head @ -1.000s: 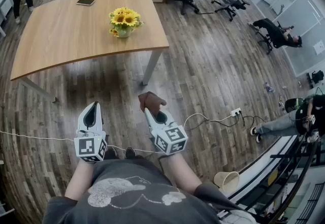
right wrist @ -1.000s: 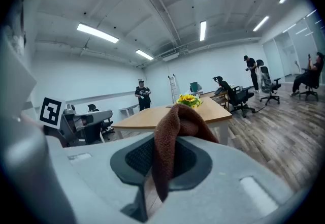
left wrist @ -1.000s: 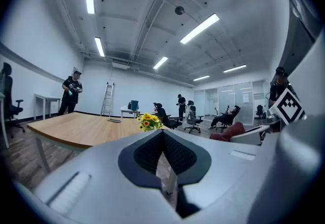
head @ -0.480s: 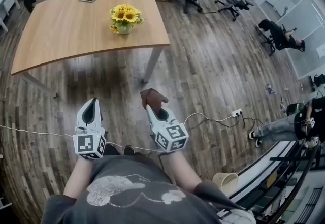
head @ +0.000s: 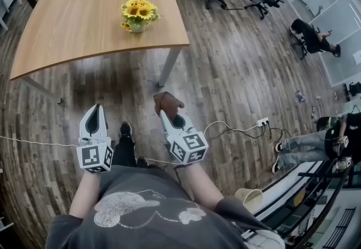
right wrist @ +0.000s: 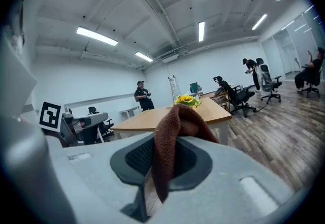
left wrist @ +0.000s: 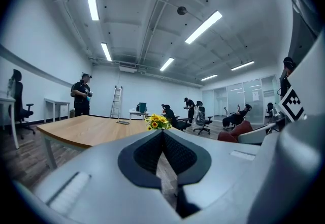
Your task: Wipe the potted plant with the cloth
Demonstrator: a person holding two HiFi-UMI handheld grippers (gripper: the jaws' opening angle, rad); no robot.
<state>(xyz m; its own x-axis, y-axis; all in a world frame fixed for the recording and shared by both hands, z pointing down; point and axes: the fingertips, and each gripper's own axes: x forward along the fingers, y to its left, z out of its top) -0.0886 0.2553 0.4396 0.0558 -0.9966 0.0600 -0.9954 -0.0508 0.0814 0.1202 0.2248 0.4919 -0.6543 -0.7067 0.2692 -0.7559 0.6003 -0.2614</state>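
The right claw [head: 164, 112] pinches brown cloth [head: 168, 101]; potted plant [head: 137, 14] on table [head: 67, 25].

A brown cloth [head: 168, 101] is pictured against a floor [head: 237, 84] patterned in grey-brown wood planks. Yellow blooms and a pale green pot mark the potted plant [head: 138, 14] on a light wooden table [head: 67, 33]. Black-and-white square markers are carried on the pale grey left gripper [head: 96, 108] and right gripper [head: 167, 116]. A grey shirt [head: 141, 217] is printed in white.

Yellow-flowered potted plant [head: 137, 14] upright on table [head: 67, 33]; brown cloth [head: 168, 101] pinched in right gripper [head: 165, 114]
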